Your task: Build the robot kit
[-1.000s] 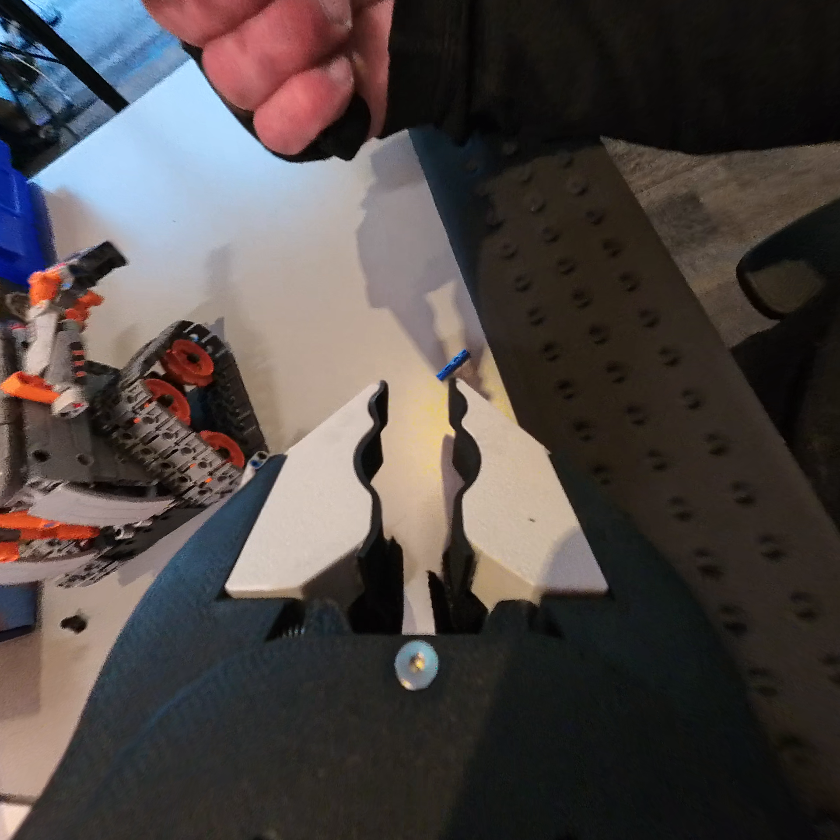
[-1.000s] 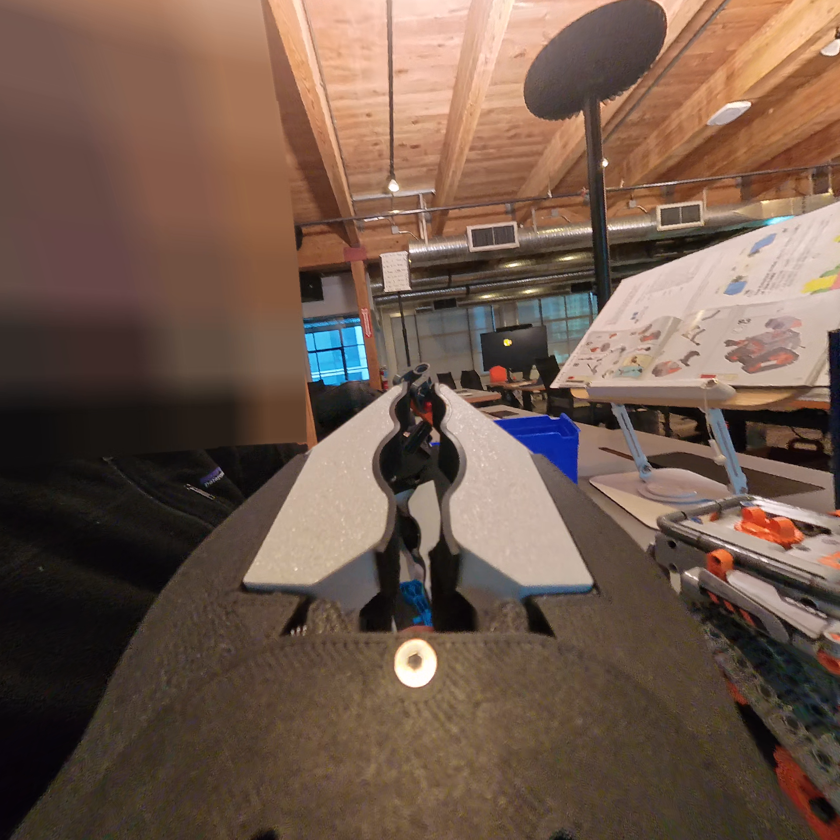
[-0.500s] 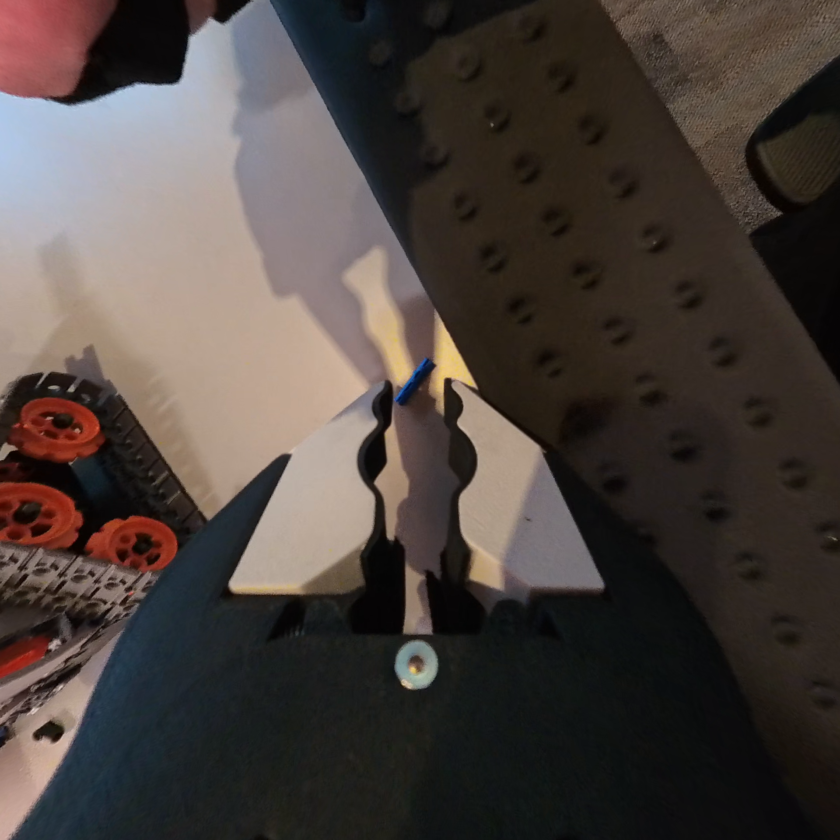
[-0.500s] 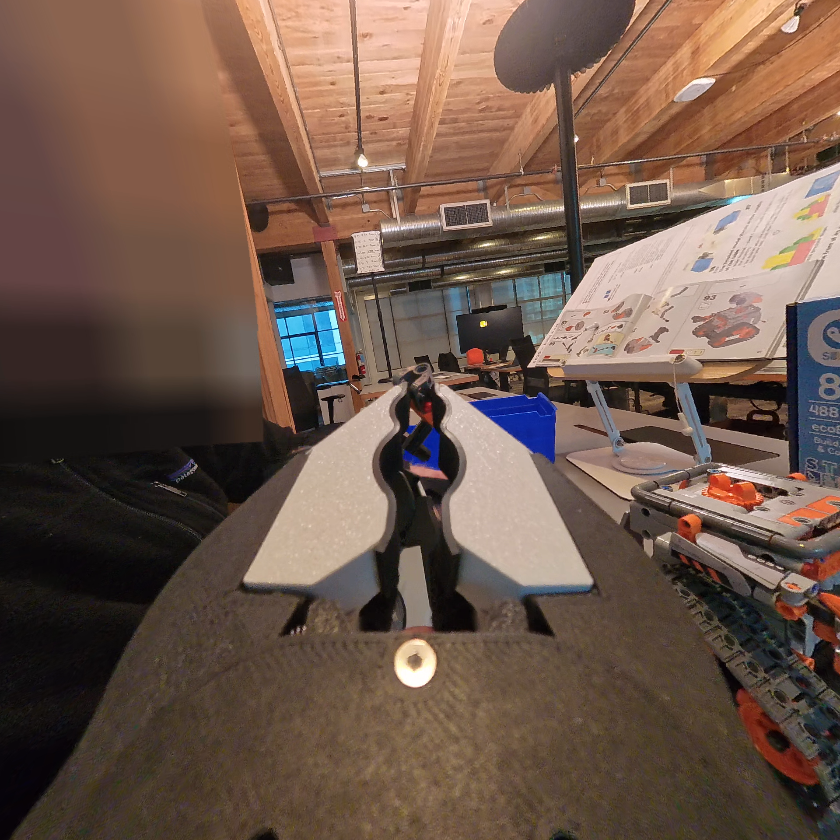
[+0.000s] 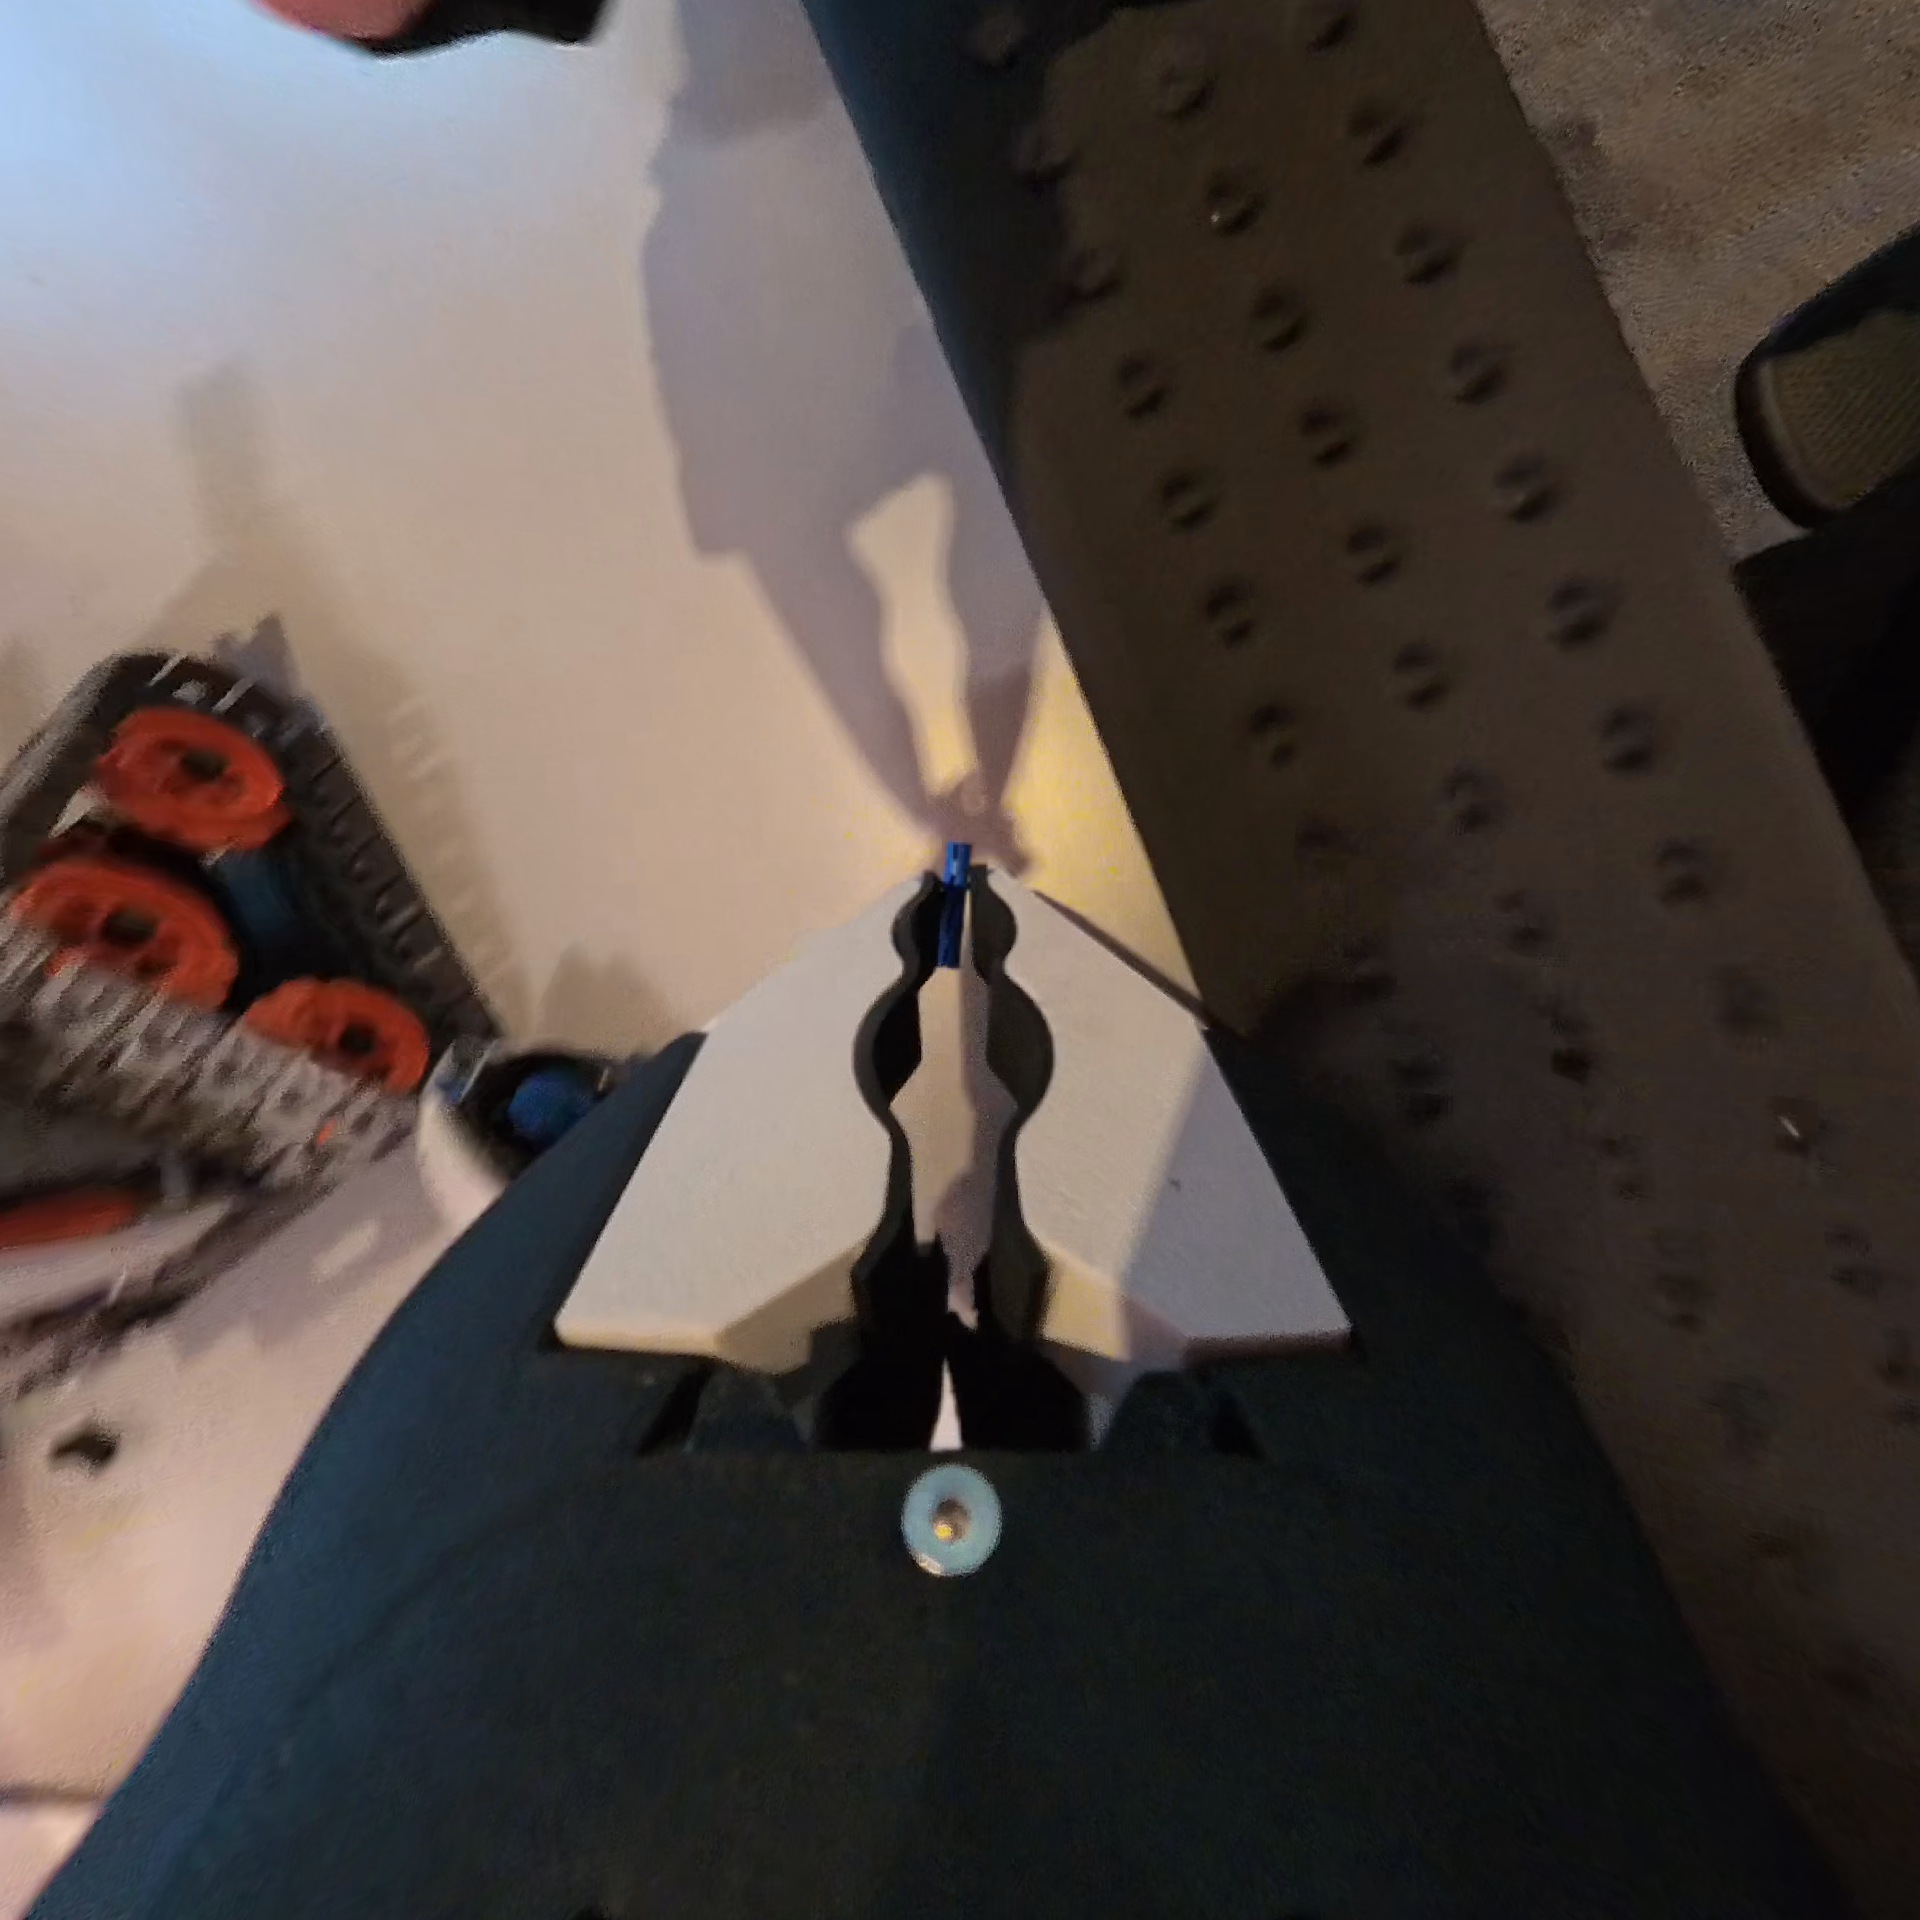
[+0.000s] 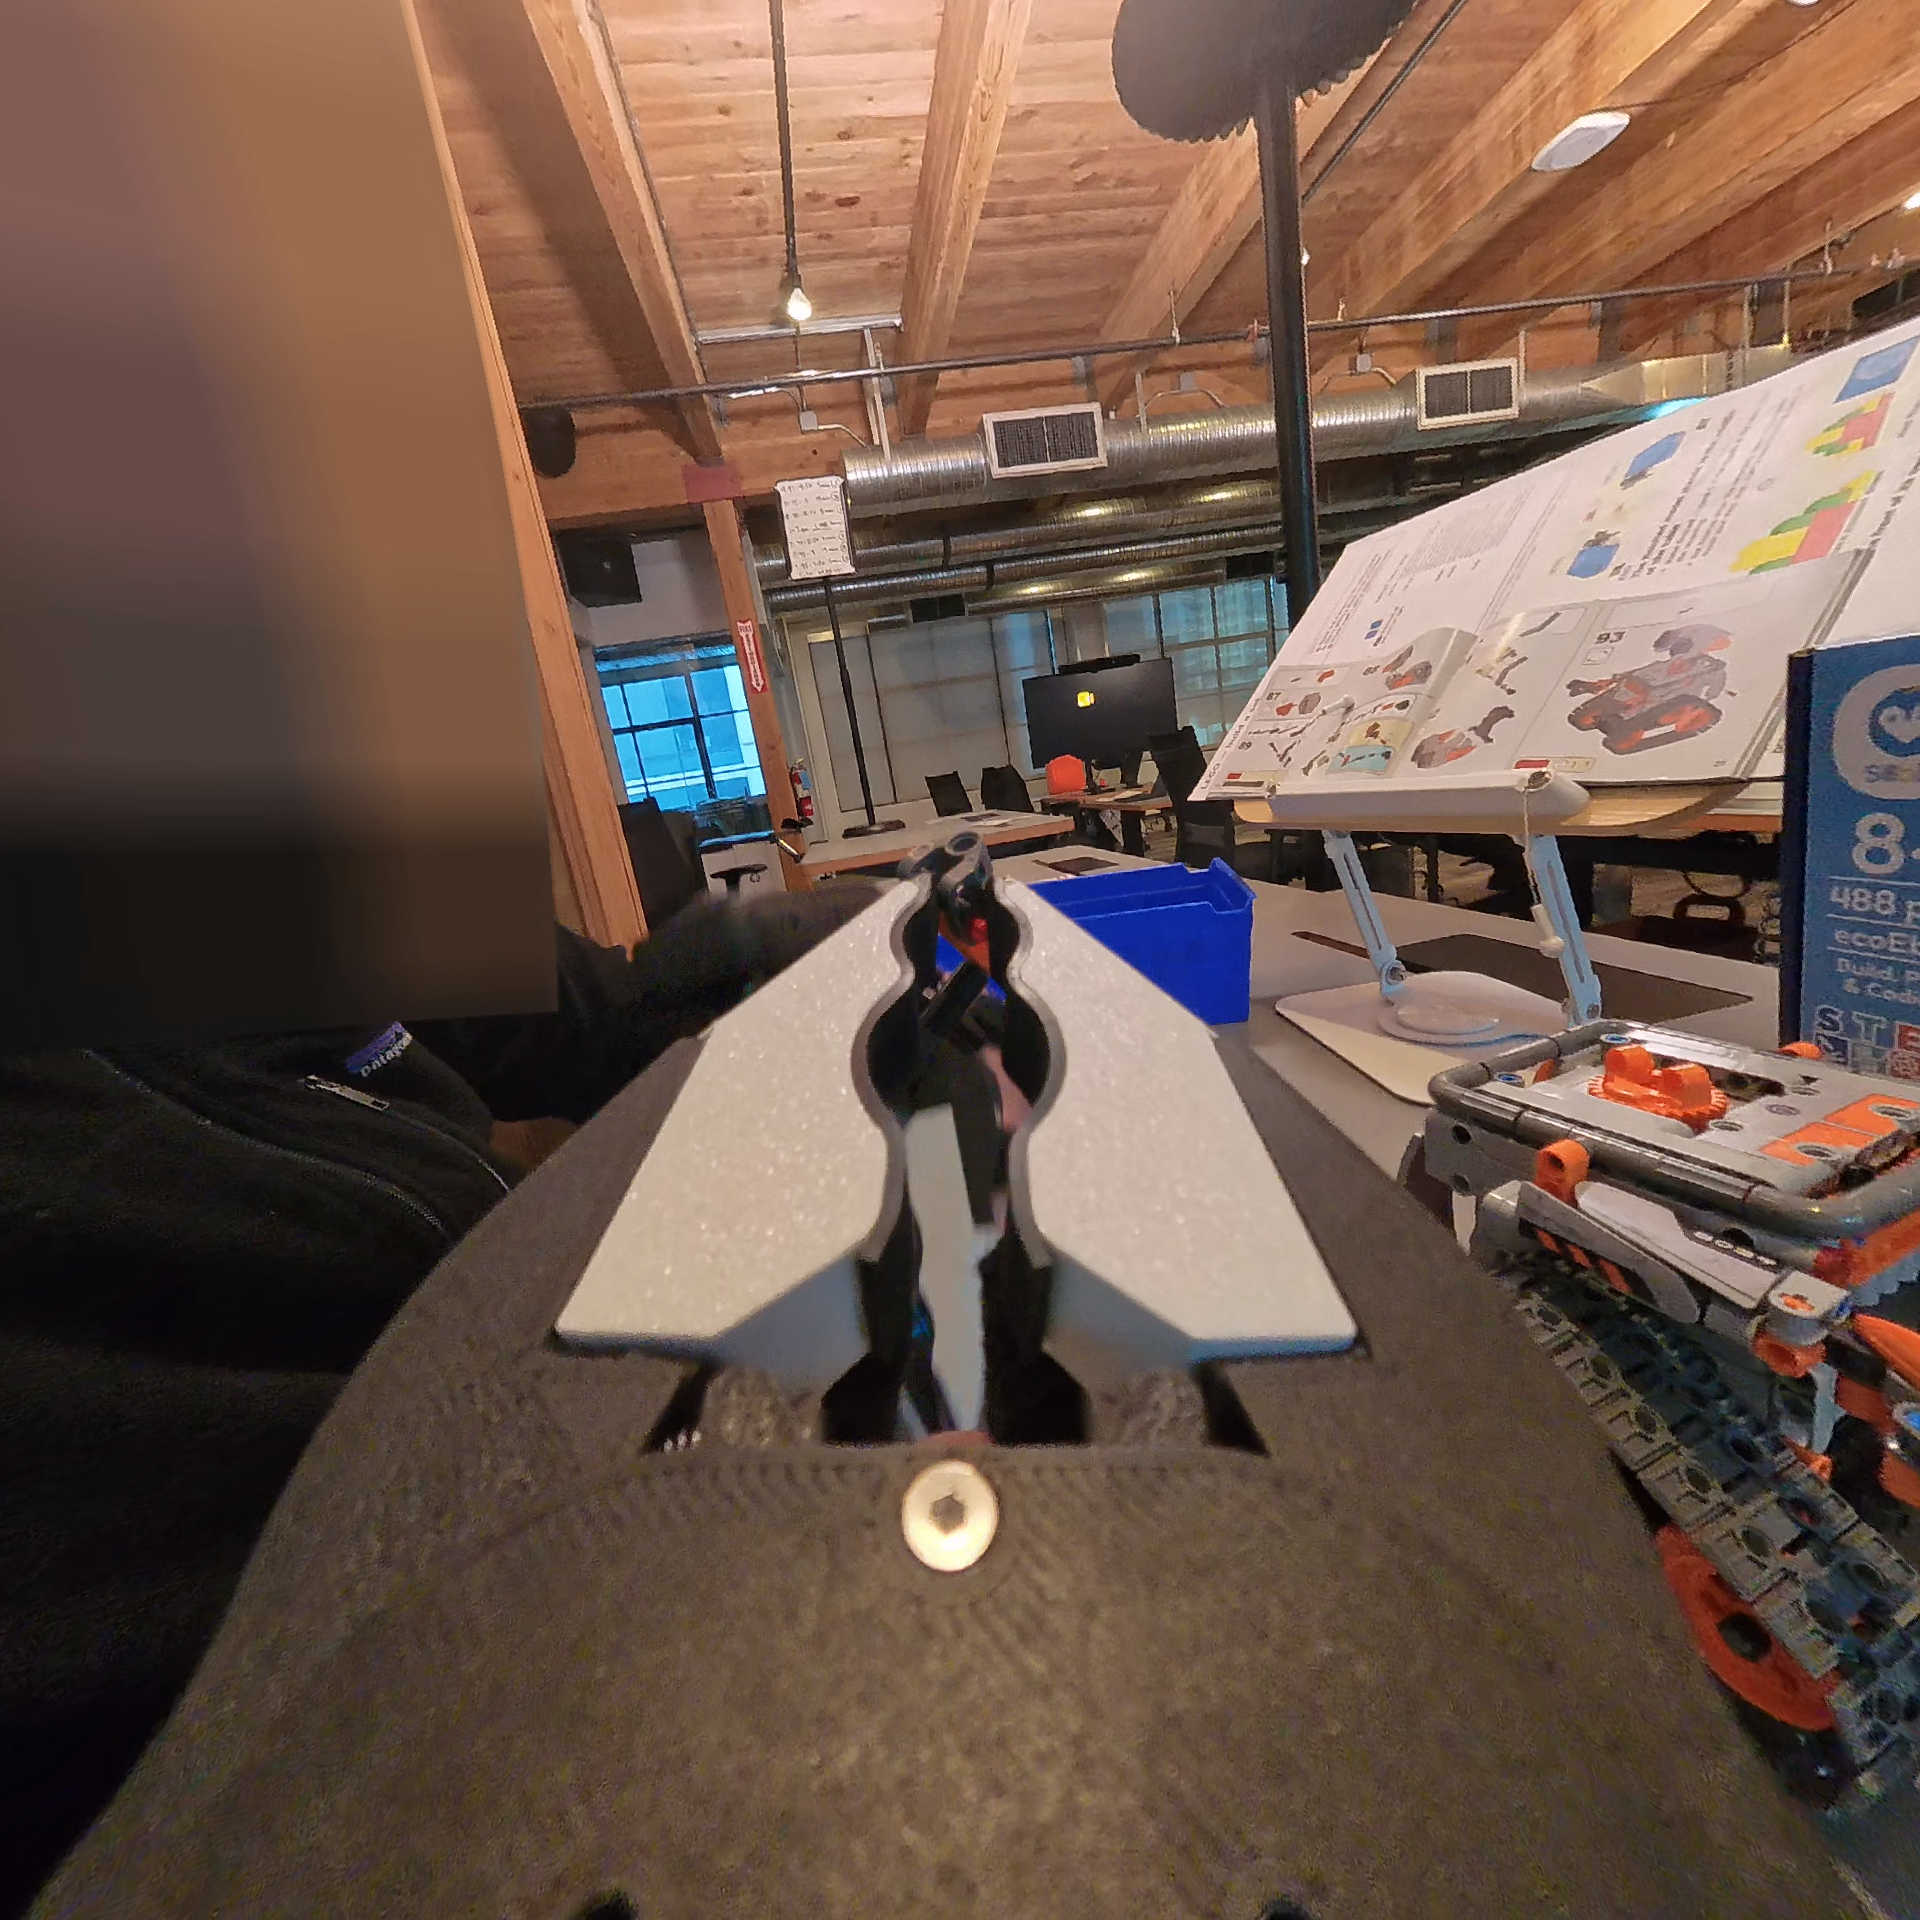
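In the left wrist view, my left gripper [image 5: 955, 883] is shut on a small blue pin [image 5: 953, 906], held upright at the fingertips just above the white table [image 5: 416, 416]. A tracked toy vehicle with orange wheels [image 5: 197, 914] lies to the left of it. In the right wrist view, my right gripper [image 6: 956, 883] is shut on a small black and orange brick assembly [image 6: 958, 904] and holds it up in the air, pointing across the room. The same grey and orange tracked vehicle [image 6: 1704, 1247] stands on the table to its right.
A dark perforated strip [image 5: 1403, 623] runs along the table's right edge, with a chair [image 5: 1839, 416] beyond. A blue bin [image 6: 1153, 945], an open instruction book on a white stand [image 6: 1558, 665] and a blue box [image 6: 1860, 852] stand behind. A person in black [image 6: 208, 1195] sits at left. Some 20 centimetres of space lies between my two pairs of fingers.
My left gripper moved forward onto the blue pin, which lay loose on the table, and closed on it. The right gripper still holds its piece and has swung slightly left.
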`<state>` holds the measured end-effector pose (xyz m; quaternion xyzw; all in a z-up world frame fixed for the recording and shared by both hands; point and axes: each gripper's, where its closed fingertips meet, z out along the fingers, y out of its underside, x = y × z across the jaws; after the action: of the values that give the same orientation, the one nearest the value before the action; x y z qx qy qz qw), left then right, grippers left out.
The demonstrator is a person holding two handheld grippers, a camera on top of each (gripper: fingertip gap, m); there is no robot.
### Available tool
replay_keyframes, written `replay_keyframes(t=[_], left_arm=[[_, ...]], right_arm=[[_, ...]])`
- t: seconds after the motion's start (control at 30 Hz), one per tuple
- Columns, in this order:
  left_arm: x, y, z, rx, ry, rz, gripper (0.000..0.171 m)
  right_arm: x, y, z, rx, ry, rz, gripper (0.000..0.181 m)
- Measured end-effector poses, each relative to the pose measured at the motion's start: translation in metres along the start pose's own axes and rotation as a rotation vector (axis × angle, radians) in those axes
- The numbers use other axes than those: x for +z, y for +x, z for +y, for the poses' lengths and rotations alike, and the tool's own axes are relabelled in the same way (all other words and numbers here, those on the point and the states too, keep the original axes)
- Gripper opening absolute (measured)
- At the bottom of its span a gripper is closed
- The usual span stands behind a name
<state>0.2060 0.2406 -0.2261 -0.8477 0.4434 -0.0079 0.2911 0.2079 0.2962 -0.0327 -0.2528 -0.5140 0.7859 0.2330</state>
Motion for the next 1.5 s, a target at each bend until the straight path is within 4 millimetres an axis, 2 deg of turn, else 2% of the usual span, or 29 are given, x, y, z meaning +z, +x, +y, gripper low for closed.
replay_keyframes(t=[0.1,0.17,0.23,0.33,0.5,0.6,0.67,0.7,0.77,0.83,0.97,1.1,1.13,1.23,1.27,1.37,1.5], left_arm=[[-0.051,-0.014,0.026,-0.111,0.011,-0.107,0.004],[-0.084,-0.016,0.056,-0.218,0.0,-0.155,0.004],[-0.104,-0.009,0.091,-0.334,-0.034,-0.161,0.004],[-0.113,0.001,0.134,-0.508,-0.071,-0.157,0.004],[-0.102,0.006,0.178,-0.686,-0.123,-0.152,0.004],[-0.096,0.014,0.18,-0.795,-0.063,-0.044,0.007],[-0.101,0.016,0.173,-0.834,0.013,0.027,0.011],[-0.106,0.015,0.176,-0.835,0.016,0.029,0.012],[-0.118,0.01,0.184,-0.803,0.008,-0.003,0.012],[-0.123,0.015,0.187,-0.756,-0.018,0.018,0.011],[-0.112,0.024,0.193,-0.665,-0.143,0.015,0.013],[-0.108,0.016,0.2,-0.475,-0.249,-0.04,0.009],[-0.107,0.013,0.199,-0.457,-0.252,-0.046,0.009],[-0.101,0.022,0.196,-0.394,-0.282,0.031,0.008],[-0.1,0.026,0.192,-0.389,-0.272,0.062,0.002],[-0.096,0.029,0.186,-0.385,-0.27,0.075,0.003],[-0.085,0.038,0.162,-0.414,-0.171,0.123,0.001]], right_arm=[[0.011,0.003,0.013,-0.018,-0.074,0.031,0.007],[0.025,0.001,0.024,-0.023,-0.133,0.032,0.007],[0.041,0.0,0.037,-0.02,-0.197,0.027,0.007],[0.065,-0.005,0.053,-0.006,-0.261,0.002,0.008],[0.093,-0.01,0.073,0.02,-0.311,-0.021,0.008],[0.099,-0.01,0.081,0.033,-0.327,-0.021,0.008],[0.101,-0.008,0.082,0.039,-0.331,-0.015,0.008],[0.101,-0.007,0.082,0.041,-0.331,-0.012,0.008],[0.1,-0.005,0.082,0.044,-0.328,-0.007,0.008],[0.099,-0.003,0.083,0.048,-0.328,-0.003,0.008],[0.098,-0.003,0.088,0.039,-0.345,0.002,0.008],[0.095,-0.003,0.088,0.036,-0.344,0.002,0.008],[0.094,-0.003,0.088,0.035,-0.343,0.003,0.008],[0.091,-0.003,0.087,0.034,-0.339,0.006,0.008],[0.091,-0.003,0.087,0.032,-0.34,0.007,0.008],[0.09,-0.004,0.088,0.025,-0.341,0.006,0.007],[0.091,-0.005,0.089,0.018,-0.35,0.002,0.008]])
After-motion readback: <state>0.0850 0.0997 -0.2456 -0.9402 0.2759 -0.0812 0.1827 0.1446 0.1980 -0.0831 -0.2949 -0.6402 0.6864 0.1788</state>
